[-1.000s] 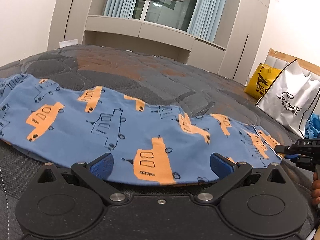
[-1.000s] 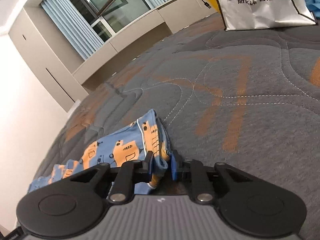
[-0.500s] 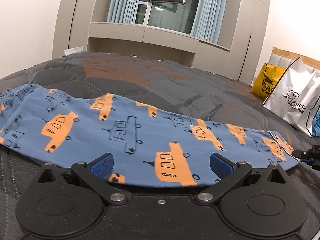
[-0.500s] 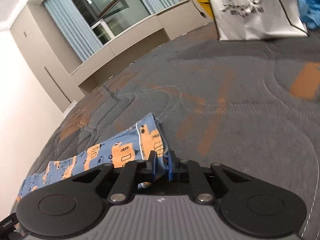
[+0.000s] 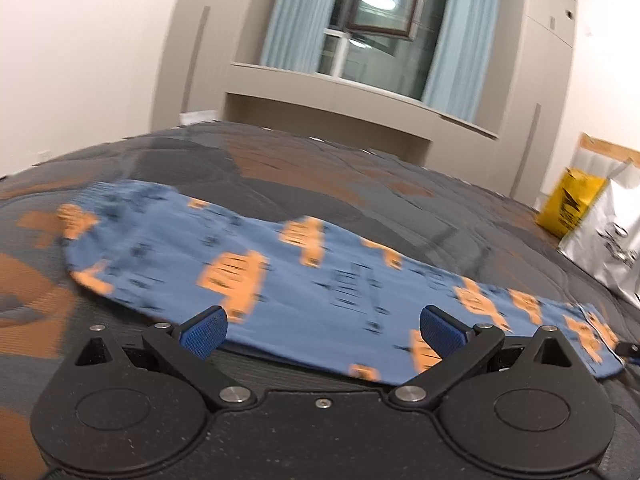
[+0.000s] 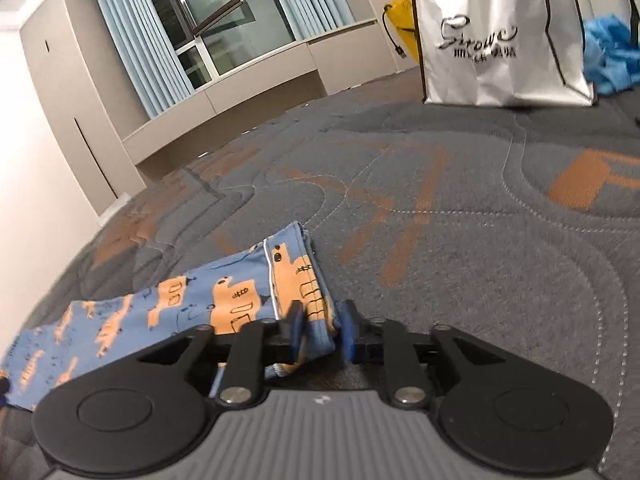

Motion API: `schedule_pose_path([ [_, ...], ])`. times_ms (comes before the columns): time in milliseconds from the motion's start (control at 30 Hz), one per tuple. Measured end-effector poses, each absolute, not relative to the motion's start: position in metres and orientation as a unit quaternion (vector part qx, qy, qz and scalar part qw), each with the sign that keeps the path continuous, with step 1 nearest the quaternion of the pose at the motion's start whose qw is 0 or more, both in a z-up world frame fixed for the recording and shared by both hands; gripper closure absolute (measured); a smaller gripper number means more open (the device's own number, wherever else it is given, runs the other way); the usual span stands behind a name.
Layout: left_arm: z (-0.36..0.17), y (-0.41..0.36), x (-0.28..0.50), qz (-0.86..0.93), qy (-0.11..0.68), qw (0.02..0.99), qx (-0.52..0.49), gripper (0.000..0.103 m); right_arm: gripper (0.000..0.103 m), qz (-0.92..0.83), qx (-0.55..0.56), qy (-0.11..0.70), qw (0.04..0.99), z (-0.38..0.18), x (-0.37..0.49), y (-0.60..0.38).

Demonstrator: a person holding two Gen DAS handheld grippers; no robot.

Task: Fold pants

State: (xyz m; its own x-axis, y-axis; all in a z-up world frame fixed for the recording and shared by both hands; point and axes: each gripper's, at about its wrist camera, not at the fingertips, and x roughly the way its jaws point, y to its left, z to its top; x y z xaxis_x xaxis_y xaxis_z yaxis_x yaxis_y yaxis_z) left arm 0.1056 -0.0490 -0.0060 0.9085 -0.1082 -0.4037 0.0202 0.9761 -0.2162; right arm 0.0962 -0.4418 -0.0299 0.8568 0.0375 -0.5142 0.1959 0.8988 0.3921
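1. On the grey quilted bedspread (image 5: 400, 184) with orange patches, the blue pants (image 5: 320, 280) printed with orange vehicles are laid out flat in a long strip, as shown in the left wrist view.
2. At one end of the strip, in the right wrist view, the cuff (image 6: 312, 280) with its white seam line is seen lying nearest the camera.
3. A corner of that cuff is seen between the blue pads of the right gripper (image 6: 322, 330); its jaws are opening at this moment and stand at a narrow gap, and the pads no longer appear pressed onto the cloth.
4. The left gripper (image 5: 322, 328) is held with its blue pads spread wide; the near edge of the pants is seen just beyond and between them, and nothing is clamped.
5. The left wrist view is blurred, so the print on the fabric cannot be read in detail there.
6. Further out on the bedspread, a white shopping bag (image 6: 500, 40) with dark lettering is stood upright, a yellow bag (image 5: 568, 208) is placed just behind it, and some crumpled blue material (image 6: 608, 56) is seen beside it.
7. Beyond the bed, a window (image 5: 380, 24) flanked by pale blue curtains (image 5: 456, 40) and beige built-in cabinets (image 5: 344, 108) is visible.
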Motion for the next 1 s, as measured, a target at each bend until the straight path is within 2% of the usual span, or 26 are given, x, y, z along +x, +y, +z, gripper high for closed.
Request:
schedule_pose_path([
  [33,-0.005,-0.037,0.103,-0.02,0.207,0.972,-0.106,0.001,0.049,-0.047,0.218,0.262,0.939,-0.028,0.093,-0.439],
  [67,-0.004,-0.028,0.1,-0.009,0.203,0.973,-0.107,0.001,0.022,-0.053,0.214,0.256,0.941,-0.025,0.09,-0.436],
  [133,-0.001,-0.007,0.099,0.015,0.198,0.974,-0.11,0.001,0.002,-0.069,0.2,0.24,0.948,-0.016,0.084,-0.429],
  [233,0.0,0.034,0.1,0.063,0.189,0.972,-0.121,0.001,0.0,-0.064,0.156,0.222,0.96,0.001,0.086,-0.409],
  [467,0.001,0.125,0.13,0.1,0.191,0.962,-0.169,0.001,0.0,0.045,0.088,0.239,0.966,0.017,0.131,-0.318],
  [533,0.001,0.146,0.139,0.096,0.189,0.958,-0.194,0.009,0.0,0.072,0.07,0.244,0.965,0.019,0.15,-0.282],
  [667,0.002,0.164,0.161,0.066,0.189,0.957,-0.208,0.011,0.0,0.127,0.047,0.254,0.958,0.024,0.191,-0.221],
  [933,-0.01,0.187,0.214,0.003,0.259,0.936,-0.237,0.011,0.0,0.234,-0.002,0.297,0.926,0.026,0.289,-0.121],
  [1000,-0.009,0.189,0.218,-0.003,0.26,0.936,-0.239,0.015,0.0,0.253,-0.003,0.31,0.916,0.021,0.315,-0.103],
])
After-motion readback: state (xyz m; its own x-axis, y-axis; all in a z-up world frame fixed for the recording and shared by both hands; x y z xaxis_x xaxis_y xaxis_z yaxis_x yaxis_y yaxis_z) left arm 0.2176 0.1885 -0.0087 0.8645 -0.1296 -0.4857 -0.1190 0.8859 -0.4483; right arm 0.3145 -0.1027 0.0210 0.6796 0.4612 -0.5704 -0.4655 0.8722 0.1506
